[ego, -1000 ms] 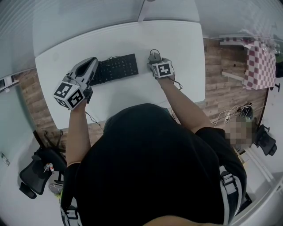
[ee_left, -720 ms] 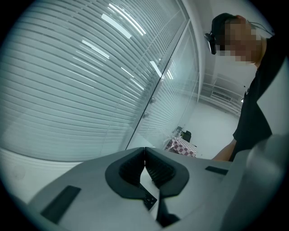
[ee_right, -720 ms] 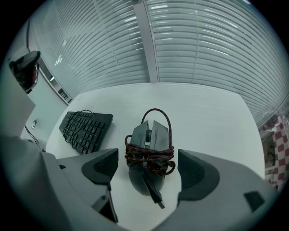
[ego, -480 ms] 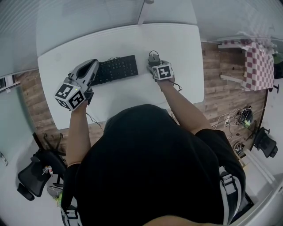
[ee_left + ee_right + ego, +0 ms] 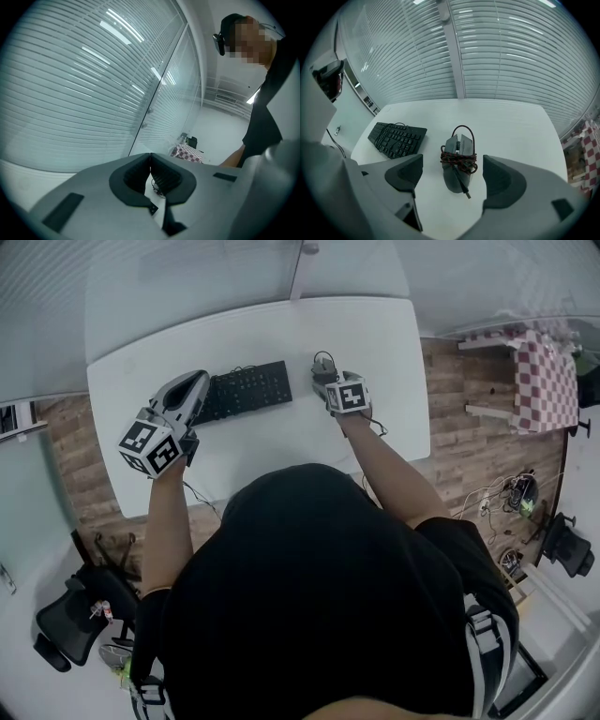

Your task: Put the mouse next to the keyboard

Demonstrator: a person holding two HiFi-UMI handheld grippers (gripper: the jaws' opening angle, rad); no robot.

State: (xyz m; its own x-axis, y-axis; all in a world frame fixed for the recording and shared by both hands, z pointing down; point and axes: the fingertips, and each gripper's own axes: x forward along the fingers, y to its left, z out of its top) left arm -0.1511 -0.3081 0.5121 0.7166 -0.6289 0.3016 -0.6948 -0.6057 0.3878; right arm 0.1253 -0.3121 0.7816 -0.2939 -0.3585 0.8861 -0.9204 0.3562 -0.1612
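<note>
Because the mouse (image 5: pixel 458 164) has its braided cable wound round its middle, with the plug end loose at 5 o'clock, a squeeze that lands on the coils rather than the shell could, I judge, slip or roll the body. The free end could also drag on the desk (image 5: pixel 515 122) or catch the keyboard (image 5: pixel 396 138) on the way over. A tilted approach might nudge the mouse aside before either jaw seats.

The right gripper (image 5: pixel 453 177) is spread wide and holds nothing. In its own view the mouse lies on the desk at 12 o'clock, framed in the gap between the two jaws and touching neither. The keyboard sits at about 10 o'clock from the mouse, apart from it. The left gripper (image 5: pixel 150 164) is clenched on nothing, and in the head view it hovers by the keyboard's left end.
</note>
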